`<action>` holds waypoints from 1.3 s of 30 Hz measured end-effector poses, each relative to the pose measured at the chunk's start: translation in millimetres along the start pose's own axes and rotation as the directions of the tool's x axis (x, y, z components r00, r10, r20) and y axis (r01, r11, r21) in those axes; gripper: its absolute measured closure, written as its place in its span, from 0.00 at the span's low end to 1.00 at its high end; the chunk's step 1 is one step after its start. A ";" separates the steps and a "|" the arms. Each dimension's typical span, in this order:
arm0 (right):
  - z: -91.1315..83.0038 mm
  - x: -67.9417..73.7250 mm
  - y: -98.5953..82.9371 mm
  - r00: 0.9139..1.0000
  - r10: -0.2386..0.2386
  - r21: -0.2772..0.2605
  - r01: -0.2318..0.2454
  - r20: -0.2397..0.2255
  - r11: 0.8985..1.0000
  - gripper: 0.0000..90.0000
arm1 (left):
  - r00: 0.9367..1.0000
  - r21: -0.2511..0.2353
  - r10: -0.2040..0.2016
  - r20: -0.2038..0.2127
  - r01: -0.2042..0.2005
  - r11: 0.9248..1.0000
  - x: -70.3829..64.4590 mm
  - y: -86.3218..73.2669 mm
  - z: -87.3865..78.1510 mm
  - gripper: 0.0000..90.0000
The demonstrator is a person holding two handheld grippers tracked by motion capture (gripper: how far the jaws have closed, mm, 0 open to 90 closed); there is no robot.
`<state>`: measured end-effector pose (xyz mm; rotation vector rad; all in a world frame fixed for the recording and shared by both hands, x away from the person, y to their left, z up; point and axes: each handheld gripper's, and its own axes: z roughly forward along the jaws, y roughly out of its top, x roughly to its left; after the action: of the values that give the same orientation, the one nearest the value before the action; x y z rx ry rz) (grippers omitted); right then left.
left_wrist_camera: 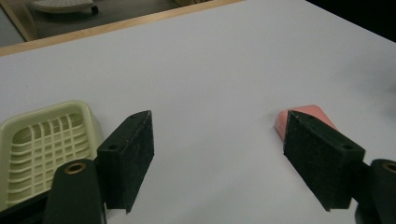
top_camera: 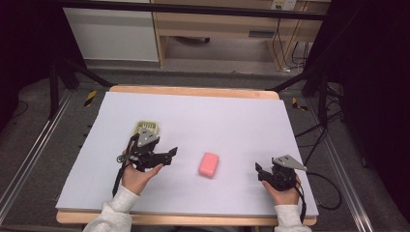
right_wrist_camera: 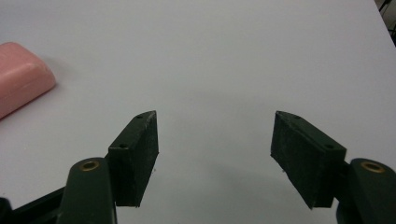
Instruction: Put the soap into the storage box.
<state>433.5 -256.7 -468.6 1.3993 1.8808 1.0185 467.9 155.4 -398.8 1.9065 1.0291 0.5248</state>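
Matte black jaws – rounded pink soap [top_camera: 209, 165].

Pink soap bar [top_camera: 209, 164], pale-green grid-patterned dish [left_wrist_camera: 44, 144], white table [top_camera: 217, 121].

Bare board [top_camera: 217, 116] was left all round the soap [top_camera: 209, 164]; a dish [top_camera: 146, 128] stood well left of it.

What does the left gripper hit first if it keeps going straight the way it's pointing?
Probably nothing soon. The left gripper is open over bare white table; the pink soap sits behind its right jaw, the soap dish off to the left. Depth is uncertain.
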 end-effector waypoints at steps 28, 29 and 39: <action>0.1 0.5 0.2 1.000 0.000 -0.004 0.000 0.003 1.000 0.35 | 0.999 0.026 0.002 0.044 -0.003 1.000 -20.2 4.0 27.3 0.27; 0.3 0.4 0.3 1.000 -0.001 -0.005 0.001 0.004 1.000 0.35 | 0.999 0.028 0.001 0.047 -0.002 1.000 -21.6 3.9 29.2 0.27; 0.4 0.3 0.2 1.000 -0.008 -0.007 0.008 0.005 1.000 0.35 | 0.998 0.045 0.015 0.063 -0.018 0.999 -30.6 5.6 37.4 0.27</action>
<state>433.8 -256.3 -468.7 1.3879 1.8760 1.0159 478.8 110.0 -412.3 1.9606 0.9928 0.4523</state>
